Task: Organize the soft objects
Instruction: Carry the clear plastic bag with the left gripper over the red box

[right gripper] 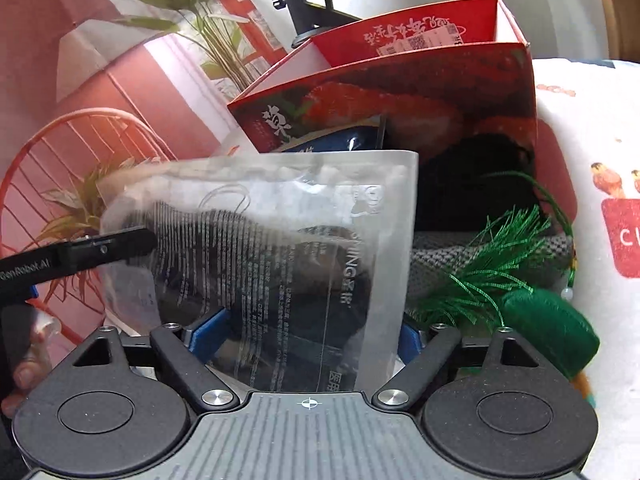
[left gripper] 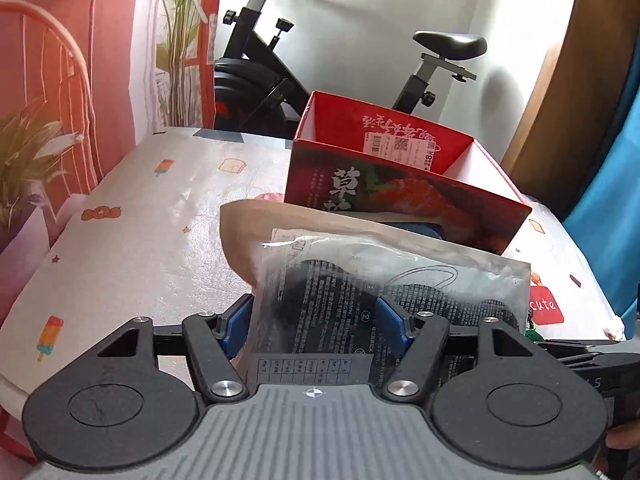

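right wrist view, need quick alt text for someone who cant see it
A clear plastic packet printed with black text stands between the blue pads of the right claw, filling the centre. Behind it is an open red strawberry box; a green tassel ornament lies to the right on a patterned tablecloth.

red box point(left gripper: 404, 196), clear black-printed pouch point(right gripper: 280, 248), green tassel point(right gripper: 480, 256)

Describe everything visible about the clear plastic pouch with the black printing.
The clear plastic pouch is flat, glossy and crinkled, printed with black text and a line drawing, with something dark inside. It stands roughly upright in front of the red box, between the blue-padded fingers of both grippers. Whether the pads press it is unclear.
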{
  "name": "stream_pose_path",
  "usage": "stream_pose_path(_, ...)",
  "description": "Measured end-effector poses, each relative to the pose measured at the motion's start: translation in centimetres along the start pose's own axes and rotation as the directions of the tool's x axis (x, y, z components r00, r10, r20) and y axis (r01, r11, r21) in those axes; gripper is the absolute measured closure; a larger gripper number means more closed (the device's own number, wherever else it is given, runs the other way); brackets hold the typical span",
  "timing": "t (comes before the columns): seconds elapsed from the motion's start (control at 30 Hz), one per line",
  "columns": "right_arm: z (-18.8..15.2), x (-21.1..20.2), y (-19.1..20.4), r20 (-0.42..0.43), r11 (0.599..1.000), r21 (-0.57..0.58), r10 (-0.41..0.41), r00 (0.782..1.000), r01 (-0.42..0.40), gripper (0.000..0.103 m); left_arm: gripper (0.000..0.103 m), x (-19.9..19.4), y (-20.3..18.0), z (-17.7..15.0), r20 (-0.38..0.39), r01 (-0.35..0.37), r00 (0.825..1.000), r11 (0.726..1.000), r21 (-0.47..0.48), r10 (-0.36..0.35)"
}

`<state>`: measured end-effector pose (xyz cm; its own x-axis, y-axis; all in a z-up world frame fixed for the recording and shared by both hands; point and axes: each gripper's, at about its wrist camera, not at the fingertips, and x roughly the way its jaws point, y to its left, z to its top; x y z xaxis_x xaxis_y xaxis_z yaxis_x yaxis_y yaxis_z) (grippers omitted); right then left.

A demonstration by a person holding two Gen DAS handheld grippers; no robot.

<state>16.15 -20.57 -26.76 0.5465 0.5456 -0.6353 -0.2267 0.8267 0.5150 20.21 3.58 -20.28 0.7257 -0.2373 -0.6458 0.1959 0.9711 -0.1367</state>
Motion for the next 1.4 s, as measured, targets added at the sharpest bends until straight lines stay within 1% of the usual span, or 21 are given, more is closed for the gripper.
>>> stream_pose_path(0.03, 0.3, -0.1, 0.0, 0.007, 1.0, -0.006, -0.006, 1.0, 0.006, 0.028, 0.04, 0.2, 0.3, -0.1, -0.005, -0.007, 1.0, 1.0, -0.015, 0.007)
stream_pose_path(0.1, 0.9, -0.6, -0.2, 0.028, 1.0, -0.019, -0.015, 1.0, 0.015, 0.03, 0.043, 0.5, 1.0, -0.2, -0.012, -0.016, 1.0, 0.999, -0.039, 0.015)
stream_pose_path(0.17, 1.5, -1.0, -0.3, 0.048, 0.999, -0.038, -0.029, 0.998, 0.031, 0.036, 0.043, 0.9, 1.4, -0.2, -0.016, -0.007, 1.0, 0.998, -0.06, 0.006)
stream_pose_path(0.27, 2.2, -1.3, -0.6, 0.063, 0.997, -0.057, -0.053, 0.997, 0.057, 0.039, 0.043, 1.4, 1.7, -0.3, -0.011, 0.012, 1.0, 0.997, -0.073, -0.012)
stream_pose_path(0.5, 2.3, -1.1, -0.5, 0.063, 0.983, -0.135, -0.117, 0.991, 0.125, 0.042, 0.043, 3.1, 1.7, -1.2, -0.035, 0.049, 0.998, 0.995, -0.092, -0.053)
stream_pose_path(0.63, 2.5, -1.1, -0.1, 0.065, 0.982, -0.143, -0.118, 0.991, 0.126, 0.043, 0.043, 3.2, 1.5, -1.0, -0.037, 0.04, 0.998, 0.997, -0.072, -0.043)
stream_pose_path(0.73, 3.1, -1.5, 0.6, 0.085, 0.979, -0.159, -0.114, 0.99, 0.126, 0.043, 0.043, 2.7, 1.1, -0.3, -0.015, 0.028, 0.999, 0.999, -0.042, -0.028)
stream_pose_path(0.93, 5.8, -2.8, 2.1, 0.141, 0.968, -0.207, -0.115, 0.983, 0.143, 0.043, 0.043, 1.8, 0.5, 2.0, 0.047, 0.012, 0.999, 1.0, 0.006, -0.012)
stream_pose_path(1.1, 8.5, -4.3, 3.2, 0.203, 0.956, -0.247, -0.107, 0.973, 0.157, 0.043, 0.043, 1.1, 0.3, 5.1, 0.103, 0.033, 0.994, 0.999, -0.01, -0.032)
stream_pose_path(1.23, 10.7, -5.0, 3.3, 0.232, 0.952, -0.261, -0.099, 0.968, 0.16, 0.044, 0.043, 0.7, -0.5, 7.2, 0.149, 0.038, 0.988, 0.999, 0.012, -0.039)
stream_pose_path(1.4, 13.3, -5.6, 3.3, 0.278, 0.942, -0.278, -0.108, 0.954, 0.188, 0.045, 0.043, 1.3, -1.2, 9.9, 0.172, 0.05, 0.984, 0.999, 0.02, -0.052)
